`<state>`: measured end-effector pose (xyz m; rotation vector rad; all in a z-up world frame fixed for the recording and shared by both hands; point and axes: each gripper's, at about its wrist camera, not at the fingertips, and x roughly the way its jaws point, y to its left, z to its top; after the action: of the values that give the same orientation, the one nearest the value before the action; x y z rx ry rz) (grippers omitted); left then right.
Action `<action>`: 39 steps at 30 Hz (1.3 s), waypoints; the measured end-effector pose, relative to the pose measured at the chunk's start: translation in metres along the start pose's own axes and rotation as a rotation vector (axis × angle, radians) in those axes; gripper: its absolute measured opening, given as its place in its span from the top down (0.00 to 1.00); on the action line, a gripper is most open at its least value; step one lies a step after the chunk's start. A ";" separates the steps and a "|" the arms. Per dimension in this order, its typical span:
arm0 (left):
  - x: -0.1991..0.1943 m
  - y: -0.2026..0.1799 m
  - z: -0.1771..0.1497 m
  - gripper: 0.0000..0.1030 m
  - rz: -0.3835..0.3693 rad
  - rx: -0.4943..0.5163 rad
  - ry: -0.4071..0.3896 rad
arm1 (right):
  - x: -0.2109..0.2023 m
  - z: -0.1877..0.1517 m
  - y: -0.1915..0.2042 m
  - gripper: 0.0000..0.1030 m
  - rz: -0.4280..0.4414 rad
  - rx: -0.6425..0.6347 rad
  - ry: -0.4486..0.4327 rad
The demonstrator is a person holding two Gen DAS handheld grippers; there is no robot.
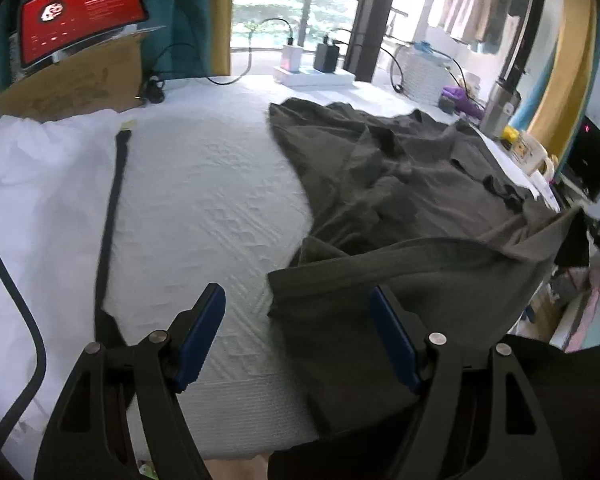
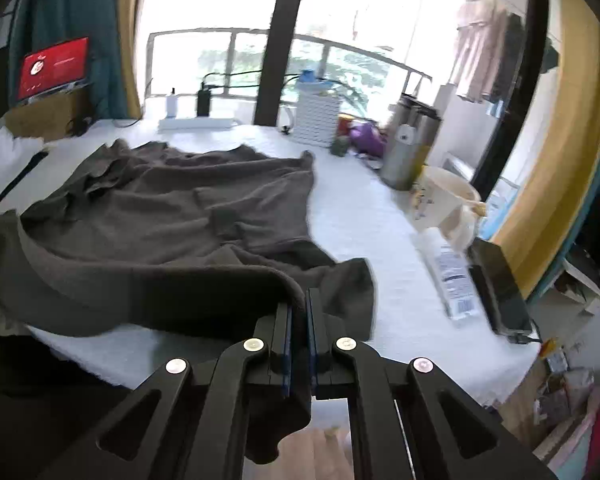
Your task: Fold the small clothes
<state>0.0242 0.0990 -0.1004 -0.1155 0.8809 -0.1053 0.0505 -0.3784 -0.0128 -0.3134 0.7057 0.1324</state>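
We are at the start of the fold: our right gripper (image 2: pixel 299 308) has its blue-padded jaws pinched together on the near hem of the dark grey garment (image 2: pixel 172 208), and that edge lifts in a thick rolled band off the white mattress (image 2: pixel 352 216). Our left gripper (image 1: pixel 298 312) stands with fingers well apart, nothing between them; the garment's other near corner lies just at its 1 o'clock, touching the right pad (image 1: pixel 392 340). The next move, we judge, calls for the left jaws to shift right and close on that corner so both hands can carry the edge toward 12 o'clock. The cloth looks soft, limp and matte, creased in loose ridges across the bed's middle. The mattress cover is quilted with a fine raised pattern. A steel flask (image 2: pixel 404 152) stands at 2 o'clock.
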 end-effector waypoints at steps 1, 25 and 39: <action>0.003 -0.001 -0.001 0.27 0.005 0.006 0.008 | 0.000 -0.001 -0.005 0.94 -0.007 0.010 0.000; -0.049 -0.053 0.000 0.96 -0.004 0.138 -0.196 | -0.050 0.023 -0.014 0.94 -0.032 0.012 -0.128; -0.135 -0.047 0.031 0.96 0.063 0.115 -0.489 | -0.094 0.044 -0.013 0.94 -0.034 -0.006 -0.252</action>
<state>-0.0393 0.0733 0.0294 -0.0034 0.3888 -0.0642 0.0089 -0.3777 0.0832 -0.3074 0.4505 0.1391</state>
